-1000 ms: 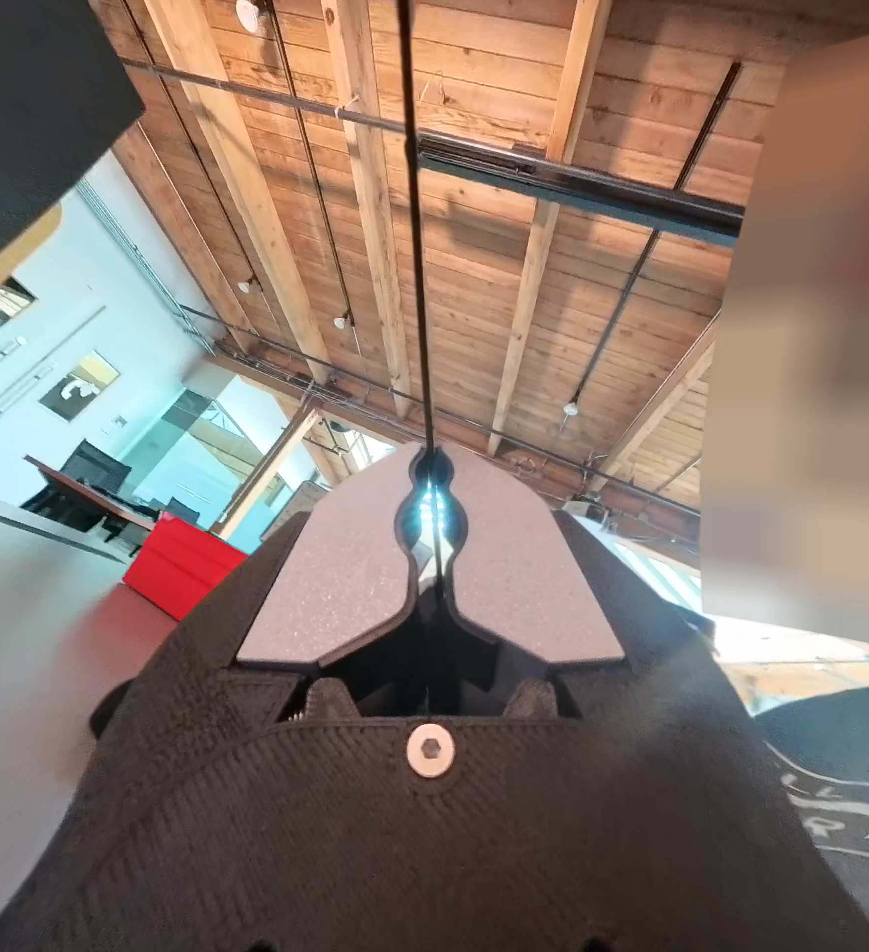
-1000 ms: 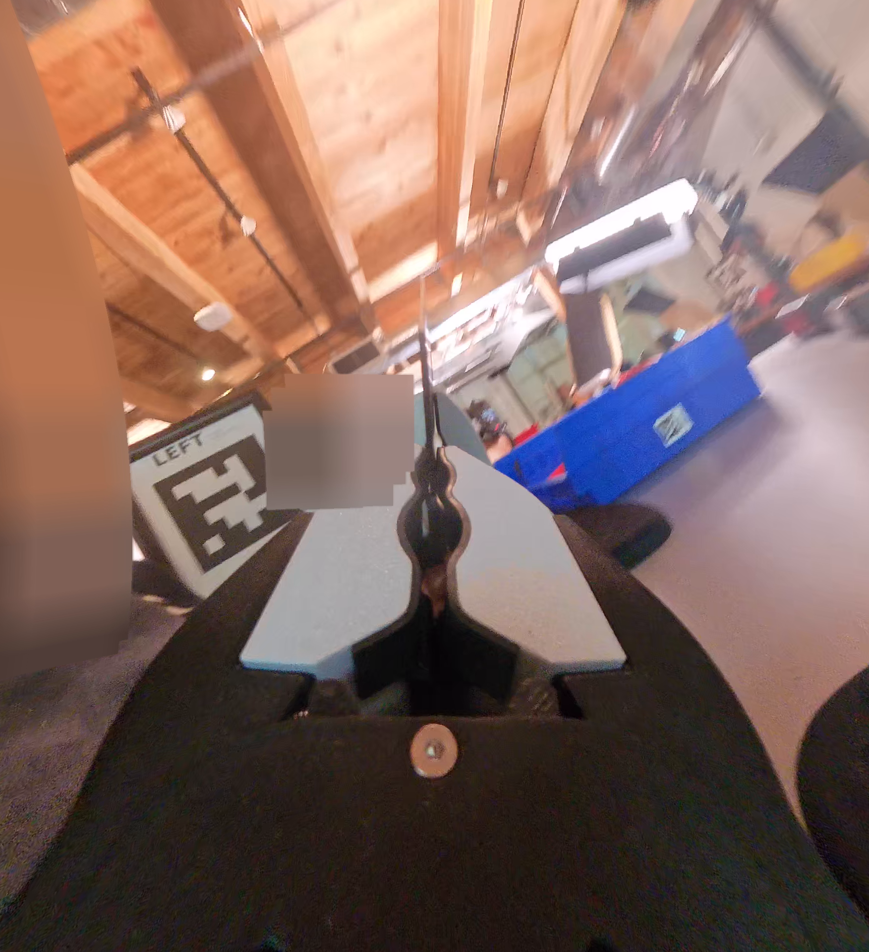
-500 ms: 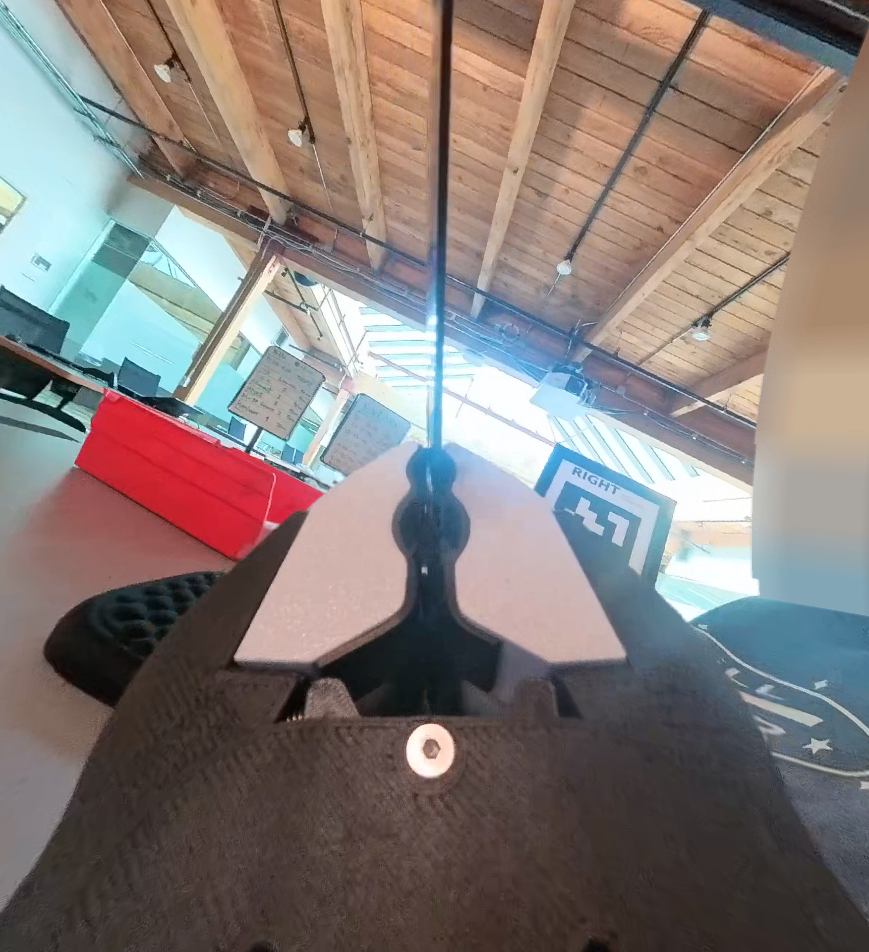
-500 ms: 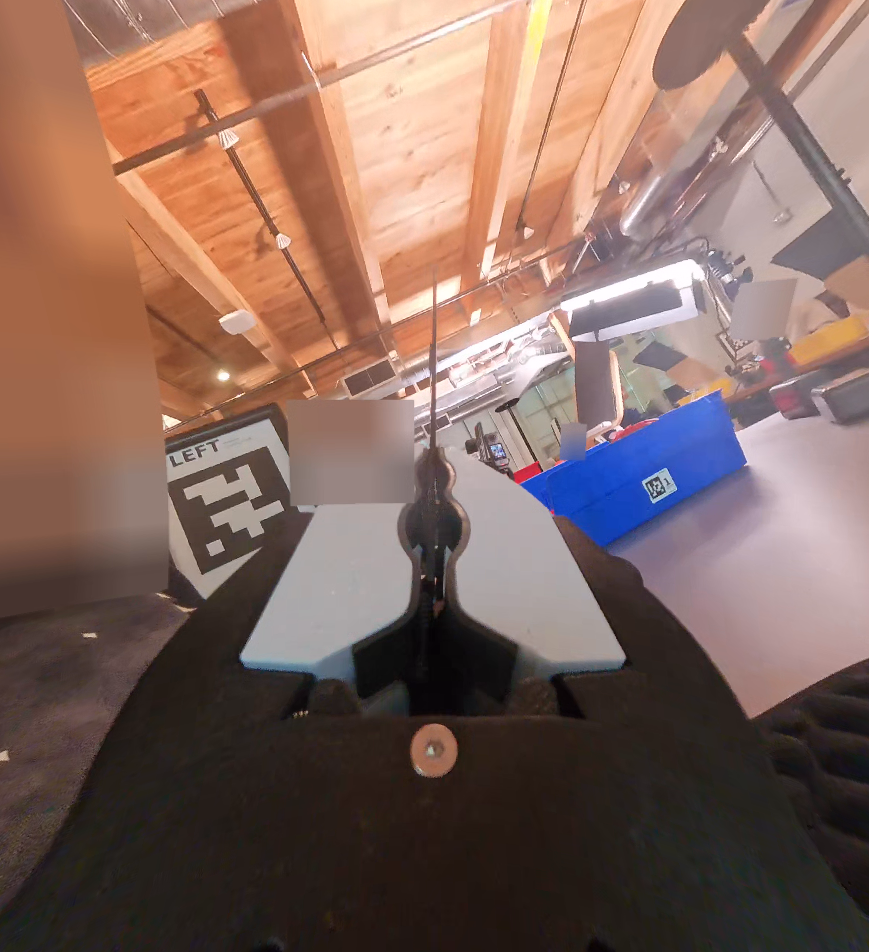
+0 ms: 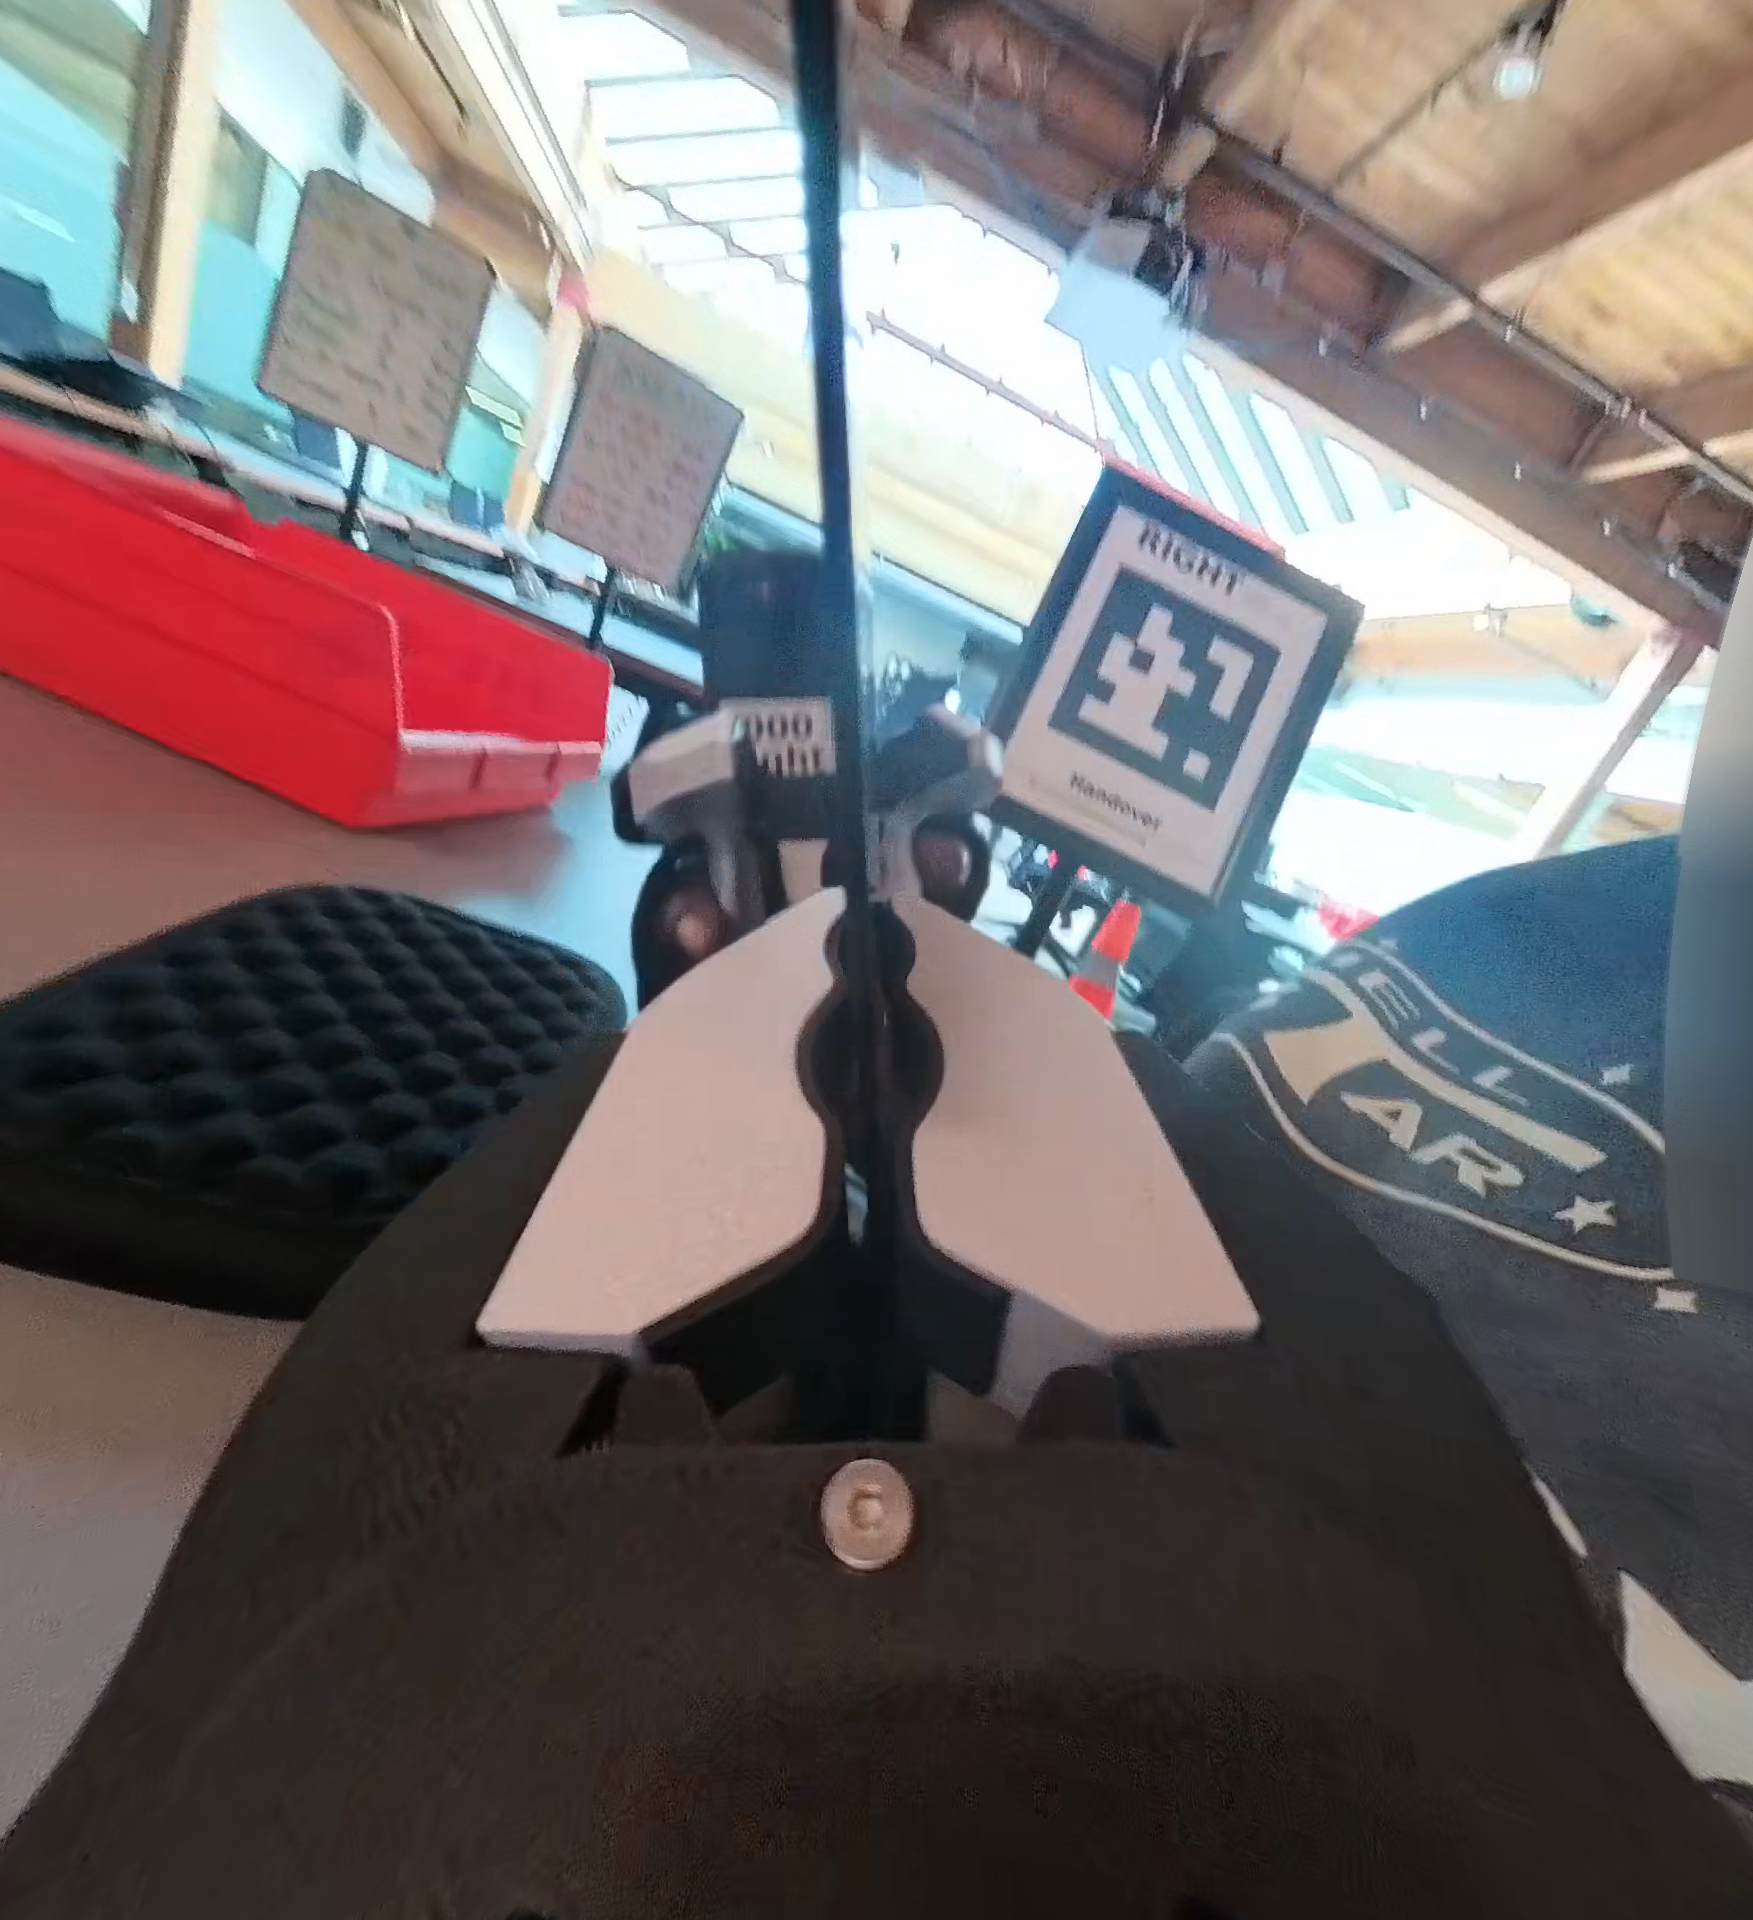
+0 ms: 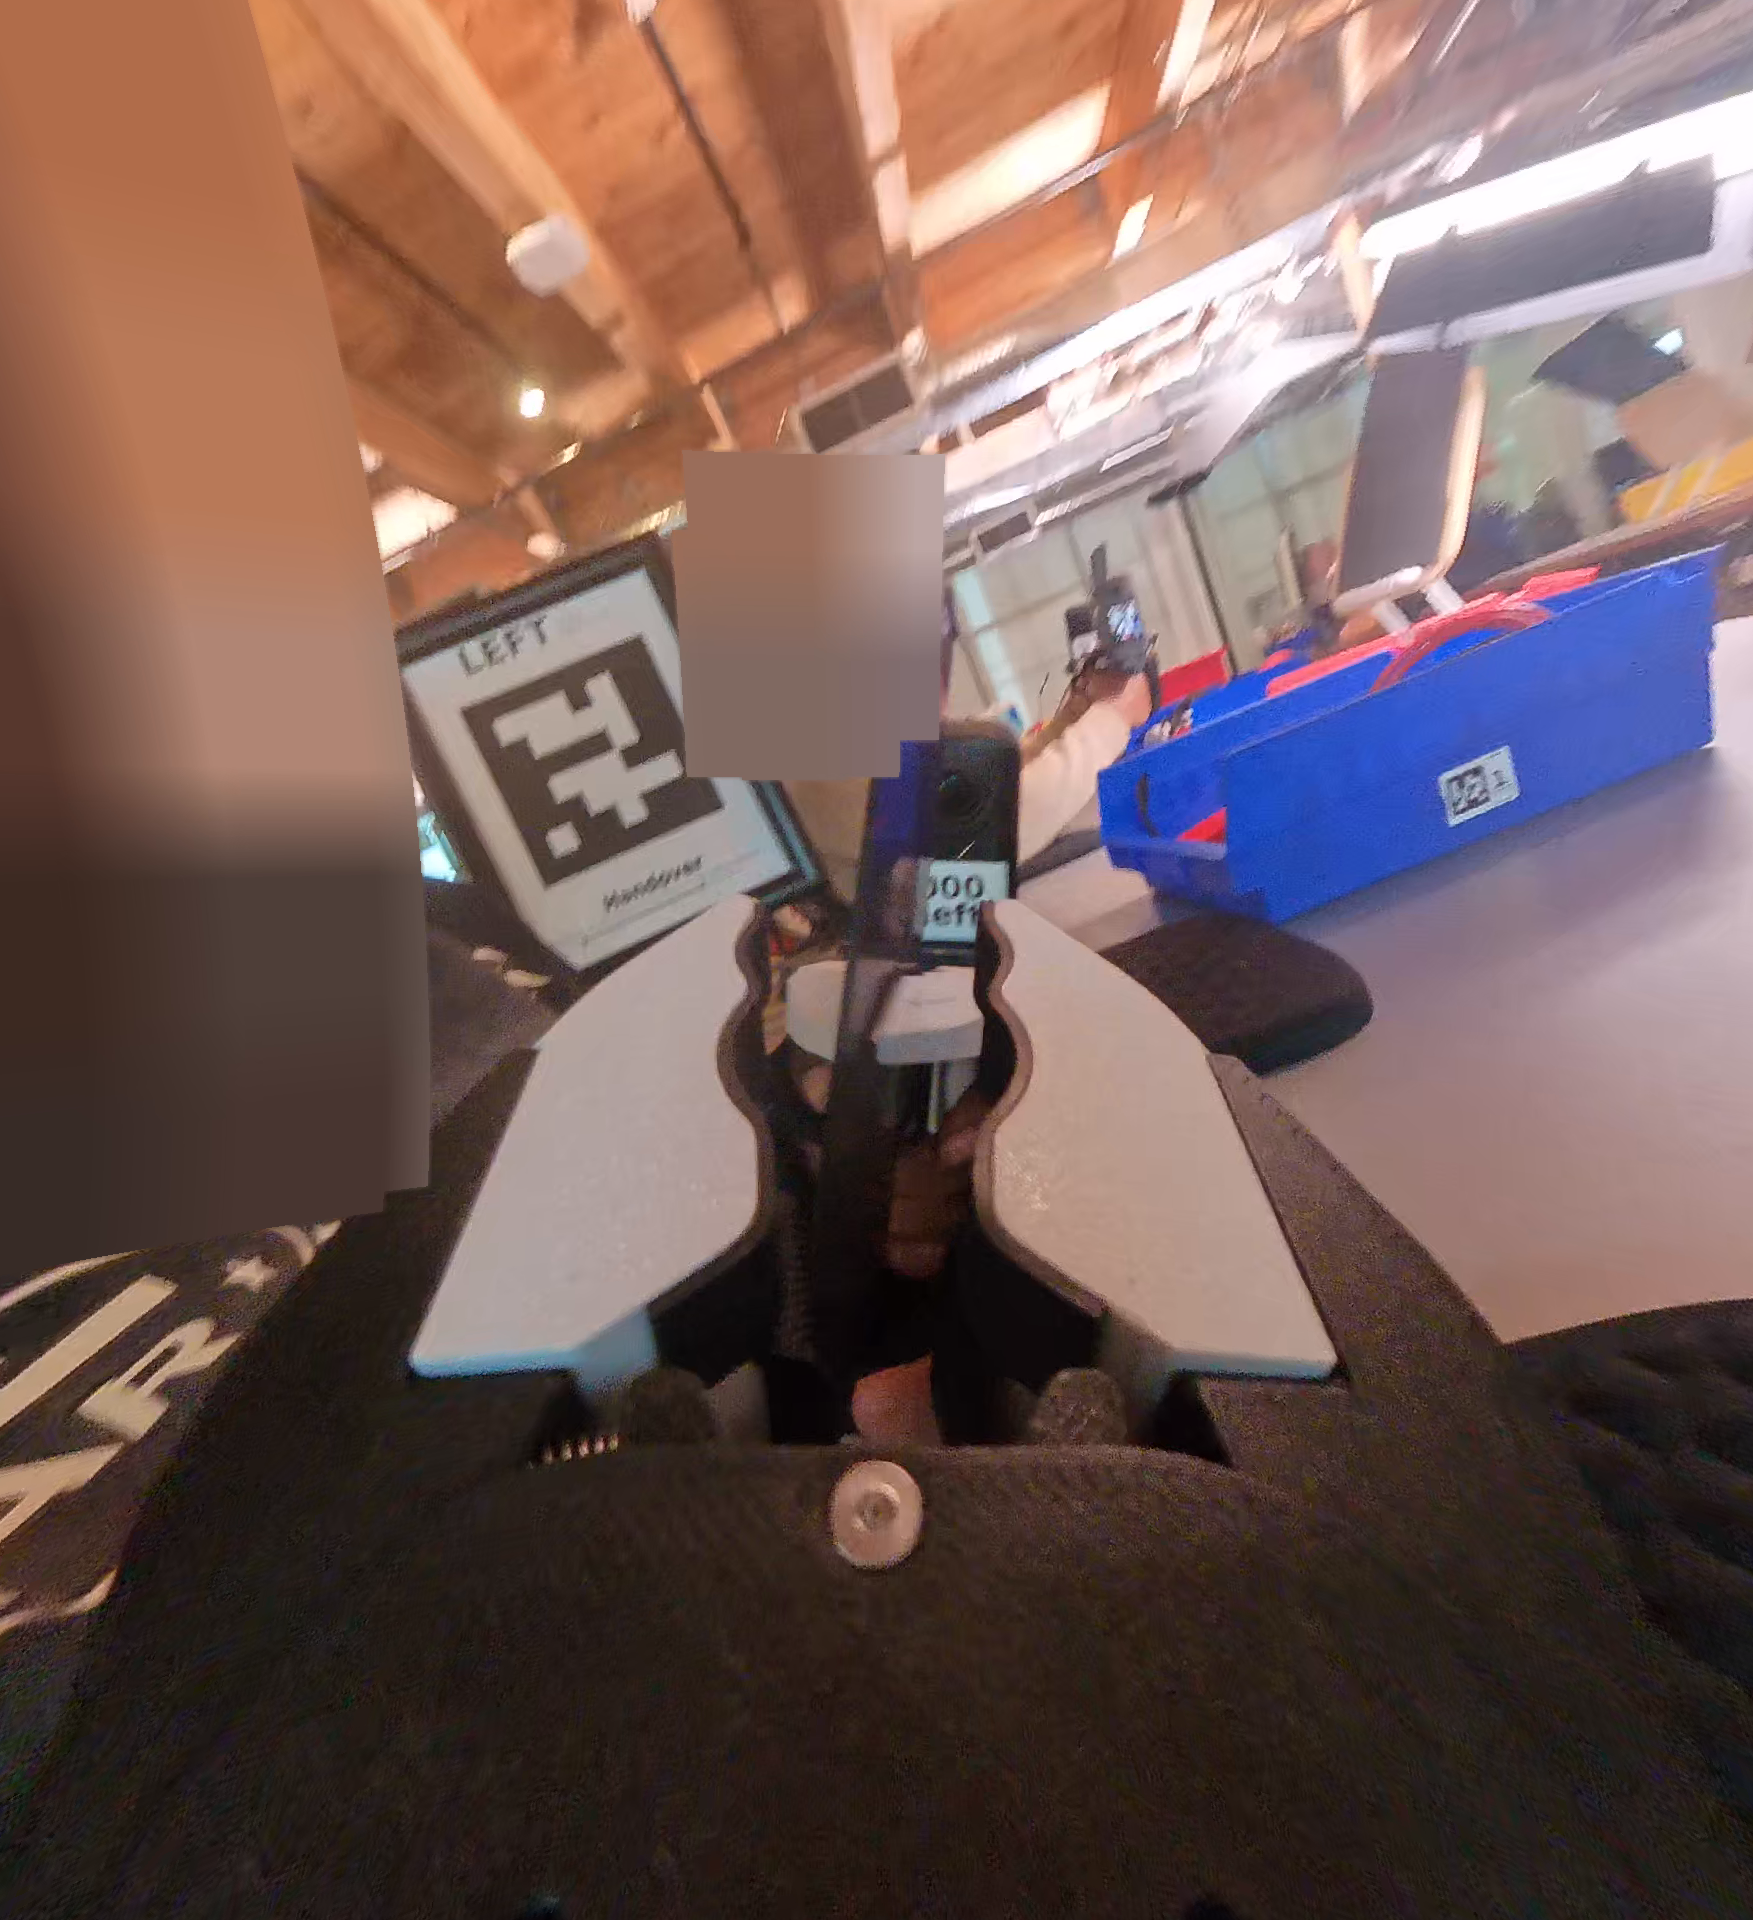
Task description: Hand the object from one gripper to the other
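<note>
Black textured gripper (image 5: 867, 935) bodies, grey scalloped jaws, one silver screw (image 5: 865, 1527).

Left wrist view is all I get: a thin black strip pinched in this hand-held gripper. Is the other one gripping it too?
Observer: No. The right hand-held gripper is open. The black strip stands in the gap between its two sides, with space on either side.
Operator: What lies beyond on that side?
Observer: A blue bin sits on the table, with red things inside.
Operator: Anything else I'm missing?
Observer: A board with a black-and-white pattern stands left of the strip in that view.
</note>
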### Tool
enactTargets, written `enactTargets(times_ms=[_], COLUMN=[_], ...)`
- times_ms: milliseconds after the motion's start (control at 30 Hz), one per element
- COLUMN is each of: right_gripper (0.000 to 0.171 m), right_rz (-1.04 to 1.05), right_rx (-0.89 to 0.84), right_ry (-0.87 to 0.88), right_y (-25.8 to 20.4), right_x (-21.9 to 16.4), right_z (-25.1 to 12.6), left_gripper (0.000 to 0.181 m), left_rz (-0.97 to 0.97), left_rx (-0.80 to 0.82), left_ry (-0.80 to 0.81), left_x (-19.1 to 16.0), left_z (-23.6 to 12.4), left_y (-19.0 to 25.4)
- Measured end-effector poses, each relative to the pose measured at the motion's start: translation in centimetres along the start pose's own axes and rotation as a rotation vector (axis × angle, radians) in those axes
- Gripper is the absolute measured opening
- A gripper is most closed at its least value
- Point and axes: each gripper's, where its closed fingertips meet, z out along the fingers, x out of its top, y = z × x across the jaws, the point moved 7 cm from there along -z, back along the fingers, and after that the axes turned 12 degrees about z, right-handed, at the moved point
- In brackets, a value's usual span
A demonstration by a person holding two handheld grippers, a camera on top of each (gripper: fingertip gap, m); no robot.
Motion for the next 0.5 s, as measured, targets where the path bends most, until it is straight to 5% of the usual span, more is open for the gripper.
enactTargets(times_ms=[133,267,500], right_gripper=[0.031,0.003,0.002], right_rz=[-0.048,-0.157,-0.19], right_rx=[-0.019,-0.085,0.042], right_ry=[-0.151,-0.173,0.386], right_y=[-0.7,-0.8,-2.2], right_x=[-0.6,-0.9,1.9], right_z=[-0.1,0.4,-1.2], left_gripper=[0.002,0.007,0.031], left_rz=[-0.03,0.022,-0.075], left_rx=[-0.1,-0.039,-0.033], left_ry=[-0.151,-0.168,0.142], left_x=[-1.4,-1.8,-1.2], left_z=[1.1,1.5,1.2], left_y=[0.7,0.4,-0.2])
